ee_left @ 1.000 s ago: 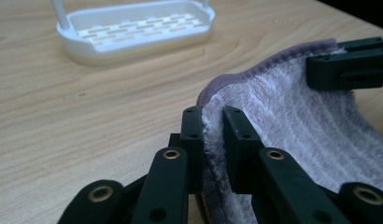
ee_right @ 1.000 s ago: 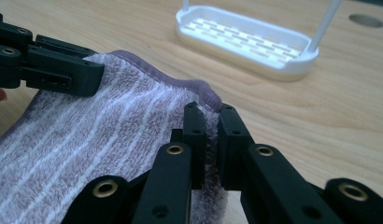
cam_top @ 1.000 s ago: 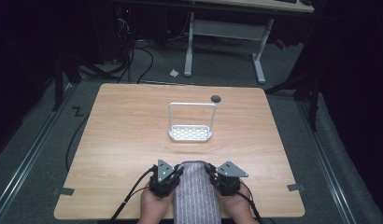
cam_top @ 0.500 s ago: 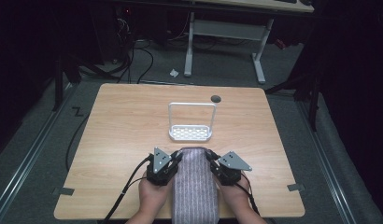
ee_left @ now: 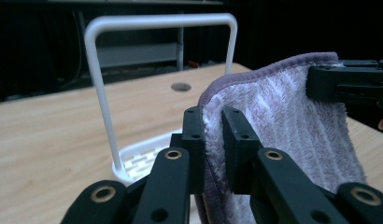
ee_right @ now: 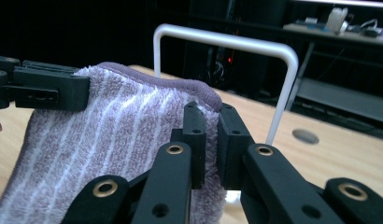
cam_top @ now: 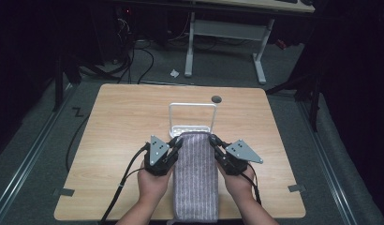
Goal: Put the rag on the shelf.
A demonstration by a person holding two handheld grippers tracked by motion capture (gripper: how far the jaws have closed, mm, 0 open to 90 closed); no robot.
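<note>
A purple towel with white stripes (cam_top: 195, 178) hangs lifted by its far edge over the table's near middle. My left gripper (cam_top: 177, 142) is shut on the towel's far left corner (ee_left: 213, 130), and my right gripper (cam_top: 212, 141) is shut on its far right corner (ee_right: 206, 116). Both corners are pinched between the black jaws. Just beyond the towel stands a white wire rack (cam_top: 192, 117) with a tall hoop (ee_left: 157, 21) and a slotted base (ee_left: 143, 158). In the right gripper view the hoop (ee_right: 236, 44) rises behind the towel's top edge. The towel's near end drapes off the table's front edge.
The wooden table (cam_top: 120, 122) has a round cable hole (cam_top: 216, 99) behind the rack. Tape pieces mark its front corners (cam_top: 297, 188). A desk frame (cam_top: 223, 33) and cables lie on the dark floor beyond.
Both grippers have risen and moved a little toward the rack, lifting the towel's far edge off the table. The towel now covers part of the rack's base in the high view.
</note>
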